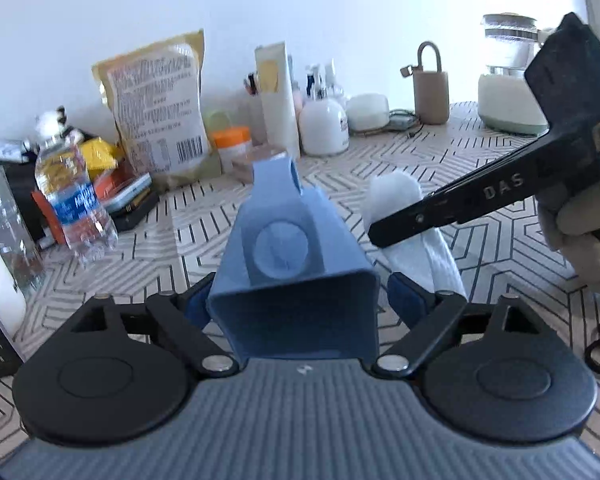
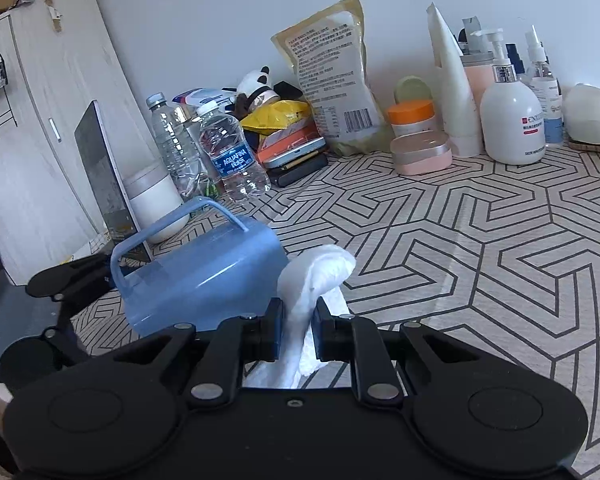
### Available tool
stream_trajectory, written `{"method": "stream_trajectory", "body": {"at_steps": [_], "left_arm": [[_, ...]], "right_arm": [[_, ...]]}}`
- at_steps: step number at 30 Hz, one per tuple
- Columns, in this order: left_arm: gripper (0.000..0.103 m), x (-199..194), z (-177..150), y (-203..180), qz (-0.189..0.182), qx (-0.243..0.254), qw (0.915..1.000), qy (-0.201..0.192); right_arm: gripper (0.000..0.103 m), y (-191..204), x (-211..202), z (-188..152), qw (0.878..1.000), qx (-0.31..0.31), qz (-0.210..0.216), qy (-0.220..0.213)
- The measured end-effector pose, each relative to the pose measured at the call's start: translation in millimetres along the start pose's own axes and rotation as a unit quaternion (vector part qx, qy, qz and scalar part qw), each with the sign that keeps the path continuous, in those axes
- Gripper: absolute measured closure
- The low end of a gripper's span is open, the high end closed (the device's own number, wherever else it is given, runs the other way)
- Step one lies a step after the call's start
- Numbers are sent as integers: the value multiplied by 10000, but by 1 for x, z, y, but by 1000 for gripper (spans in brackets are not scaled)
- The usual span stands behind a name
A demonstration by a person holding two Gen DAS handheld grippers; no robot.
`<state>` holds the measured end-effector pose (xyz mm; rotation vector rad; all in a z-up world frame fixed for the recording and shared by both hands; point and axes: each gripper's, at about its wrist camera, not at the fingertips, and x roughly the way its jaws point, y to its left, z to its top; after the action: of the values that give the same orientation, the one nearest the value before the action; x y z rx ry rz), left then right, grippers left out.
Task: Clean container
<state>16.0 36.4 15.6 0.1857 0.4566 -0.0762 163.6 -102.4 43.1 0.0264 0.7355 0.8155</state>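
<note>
Over patterned desk (image 2: pixel 480 248): blue container (image 1: pixel 296 256) clamped between left gripper (image 1: pixel 296 304) pads, lying on its side, raised off the desk, handle (image 2: pixel 180 220) up (per right wrist view). Right gripper (image 2: pixel 298 332) closed narrow on white cloth (image 2: pixel 316 276), cloth bulging forward past the fingers, just beside the container's wall, contact unclear. Gloved hand (image 1: pixel 580 228) on right gripper body. Along the wall at back: water bottle (image 2: pixel 236 156), yellow snack bag (image 2: pixel 332 76), orange-lid jar (image 2: pixel 412 118), white pump bottle (image 2: pixel 512 116), white tube (image 2: pixel 452 80). Laptop (image 2: pixel 100 168) far left.
</note>
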Motion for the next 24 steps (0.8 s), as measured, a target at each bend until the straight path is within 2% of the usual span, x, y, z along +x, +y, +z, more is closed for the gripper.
{"method": "stream_trajectory", "body": {"at_steps": [3, 6, 10, 15, 17, 19, 21, 24], "left_arm": [[9, 0, 1, -8, 193, 253, 9995, 19], [9, 3, 4, -14, 416, 406, 9980, 234], [9, 1, 11, -7, 268, 25, 9993, 271], [5, 12, 20, 2, 604, -147, 9962, 607], [4, 17, 20, 10, 593, -400, 9944, 779], [10, 19, 18, 21, 462, -895, 9914, 830], [28, 19, 17, 26, 312, -1146, 9895, 824], [28, 20, 14, 32, 98, -1445, 9861, 812]], "right_arm": [[83, -1, -1, 0, 10000, 22, -43, -15], [83, -2, -2, 0, 9999, 32, -102, -23], [83, -4, -3, 0, 9998, 93, -164, -47], [83, -6, -3, 0, 9997, 94, -227, -37], [83, -6, -3, 0, 9996, 92, -246, -35], [83, -6, -2, 0, 9996, 97, -269, -23], [83, -7, -2, 0, 9995, 96, -294, -6], [83, -6, -2, 0, 9996, 78, -281, -11]]}}
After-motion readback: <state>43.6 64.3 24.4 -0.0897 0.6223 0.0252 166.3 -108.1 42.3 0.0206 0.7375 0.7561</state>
